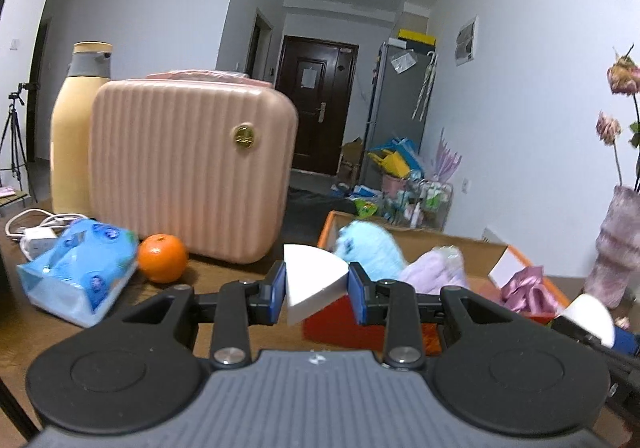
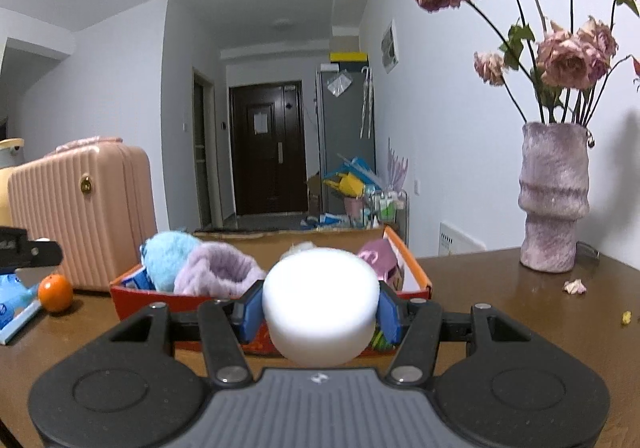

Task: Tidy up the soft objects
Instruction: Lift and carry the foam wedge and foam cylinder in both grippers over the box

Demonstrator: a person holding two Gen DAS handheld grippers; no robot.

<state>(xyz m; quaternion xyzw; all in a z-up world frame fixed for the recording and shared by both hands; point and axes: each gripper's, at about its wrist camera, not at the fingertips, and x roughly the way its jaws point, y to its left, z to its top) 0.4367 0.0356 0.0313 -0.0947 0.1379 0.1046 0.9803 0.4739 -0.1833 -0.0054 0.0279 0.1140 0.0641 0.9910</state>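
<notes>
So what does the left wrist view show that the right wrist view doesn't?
Left wrist only: a wedge-shaped white sponge held in the left gripper, a tall cream bottle, a white charger.

Right wrist only: a round white sponge in the right gripper, the full bunch of dried roses.

Both: pink case, orange, orange-walled box of soft things, tissue pack, vase.

Left of the box (image 2: 416, 272) holding soft toys (image 2: 170, 258) stands the suitcase (image 2: 80, 216), an orange (image 2: 55, 292) before it; the vase (image 2: 554, 196) stands right.
</notes>
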